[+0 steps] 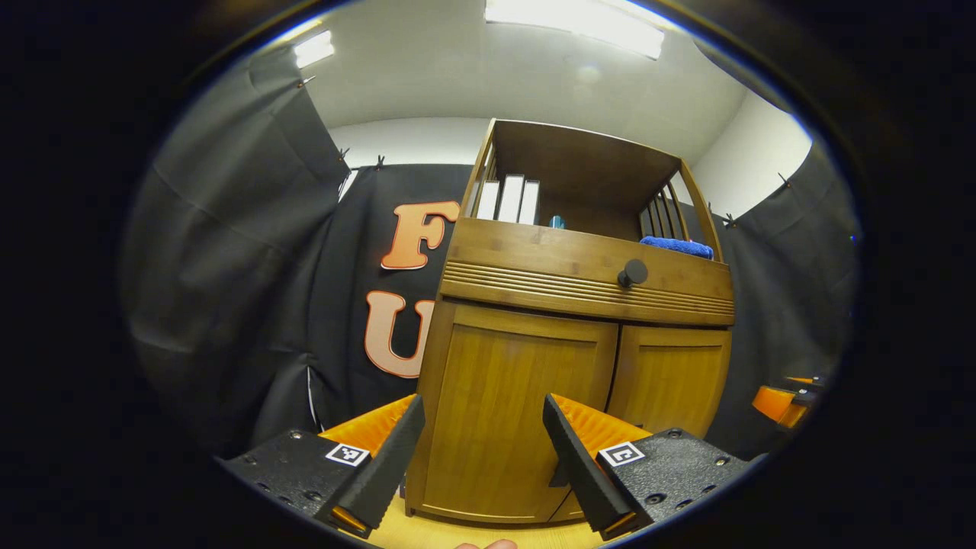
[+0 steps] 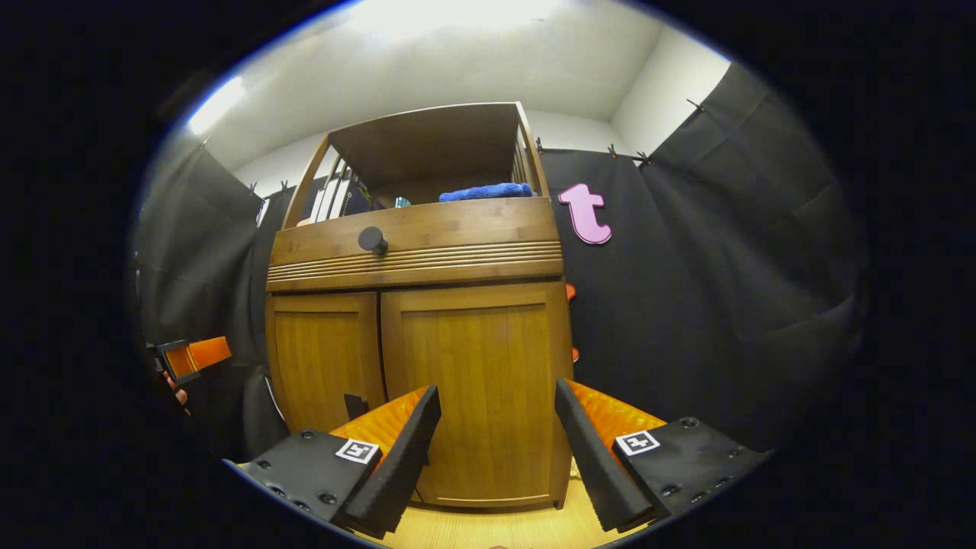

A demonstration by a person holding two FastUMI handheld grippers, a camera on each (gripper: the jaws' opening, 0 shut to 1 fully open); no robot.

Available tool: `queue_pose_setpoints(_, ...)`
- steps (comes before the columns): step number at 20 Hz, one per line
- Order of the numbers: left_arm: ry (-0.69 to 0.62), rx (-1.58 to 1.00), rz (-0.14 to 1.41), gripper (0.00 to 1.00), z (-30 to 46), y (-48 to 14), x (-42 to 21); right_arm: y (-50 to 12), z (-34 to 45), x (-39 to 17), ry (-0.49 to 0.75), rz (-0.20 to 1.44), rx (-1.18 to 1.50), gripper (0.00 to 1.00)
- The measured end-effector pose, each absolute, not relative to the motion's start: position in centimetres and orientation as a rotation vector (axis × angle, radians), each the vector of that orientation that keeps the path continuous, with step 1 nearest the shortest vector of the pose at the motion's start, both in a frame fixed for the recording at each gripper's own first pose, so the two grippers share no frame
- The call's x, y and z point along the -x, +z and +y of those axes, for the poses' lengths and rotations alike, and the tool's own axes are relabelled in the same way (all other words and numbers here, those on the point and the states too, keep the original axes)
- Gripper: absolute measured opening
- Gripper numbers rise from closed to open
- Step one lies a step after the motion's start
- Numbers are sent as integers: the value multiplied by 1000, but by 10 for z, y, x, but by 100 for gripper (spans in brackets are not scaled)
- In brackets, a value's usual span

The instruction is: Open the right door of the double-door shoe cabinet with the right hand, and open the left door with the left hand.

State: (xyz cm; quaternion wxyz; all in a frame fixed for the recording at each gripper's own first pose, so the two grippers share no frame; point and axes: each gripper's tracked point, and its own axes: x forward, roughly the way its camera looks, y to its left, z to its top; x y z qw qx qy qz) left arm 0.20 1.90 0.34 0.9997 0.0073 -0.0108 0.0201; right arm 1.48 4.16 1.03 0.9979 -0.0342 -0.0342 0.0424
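Note:
The wooden shoe cabinet point(image 1: 579, 267) stands before me with both lower doors shut. In the left gripper view, my left gripper point(image 1: 482, 402) is open, low in front of the left door point(image 1: 511, 381); the right door point(image 1: 671, 377) lies beyond. In the right gripper view, my right gripper point(image 2: 497, 387) is open in front of the right door point(image 2: 476, 358), with the left door point(image 2: 324, 358) beside it. A small dark handle point(image 2: 354, 404) shows low on the left door. Neither gripper touches the cabinet. The left gripper point(image 2: 191, 357) also shows at the far left of the right gripper view.
Above the doors is a drawer with a round dark knob point(image 1: 633, 272). The open top shelf holds white upright boxes point(image 1: 509, 200) and a blue cloth point(image 1: 677, 246). Black cloth walls point(image 2: 709, 290) close in both sides. The floor point(image 2: 488, 530) is light wood.

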Motion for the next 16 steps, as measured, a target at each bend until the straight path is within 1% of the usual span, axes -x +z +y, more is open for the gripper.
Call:
queue_pose_setpoints(2, 44, -18, -42, 91, 18, 10, -1, 4, 67, -28, 149, -65, 73, 97)
queue_pose_setpoints(3, 43, -16, -48, 94, 18, 11, 2, 2, 82, -35, 181, -62, 75, 97)
queue_pose_setpoints(4, 42, -15, -50, 94, 17, 11, 4, -3, 95, -44, 205, -55, 78, 97)
queue_pose_setpoints(5, 45, -13, -50, 94, 18, 12, 6, -7, 105, -52, 224, -52, 81, 89)
queue_pose_setpoints(6, 50, -12, -50, 94, 19, 12, 8, -14, 116, -61, 242, -48, 86, 89)
queue_pose_setpoints(7, 56, -10, -50, 94, 21, 12, 11, -18, 124, -70, 257, -48, 89, 97)
queue_pose_setpoints(9, 71, -4, -46, 94, 25, 11, 16, -34, 131, -92, 237, -29, 93, 98)
queue_pose_setpoints(10, 79, -1, -42, 95, 27, 11, 16, -48, 127, -102, 200, 8, 95, 100)
queue_pose_setpoints(11, 91, -1, -39, 95, 28, 10, 15, -61, 127, -113, 179, 36, 87, 94)
queue_pose_setpoints(12, 104, -3, -34, 94, 31, 10, 17, -72, 128, -121, 178, 44, 79, 94)
queue_pose_setpoints(13, 117, -10, -32, 94, 34, 10, 17, -80, 129, -129, 176, 50, 79, 99)
queue_pose_setpoints(14, 131, -19, -33, 91, 38, 10, 22, -92, 130, -138, 168, 62, 93, 99)
queue_pose_setpoints(15, 145, -27, -38, 94, 43, 12, 26, -100, 131, -145, 162, 77, 106, 100)
queue_pose_setpoints(16, 153, -31, -43, 91, 48, 11, 33, -110, 131, -154, 150, 98, 111, 100)
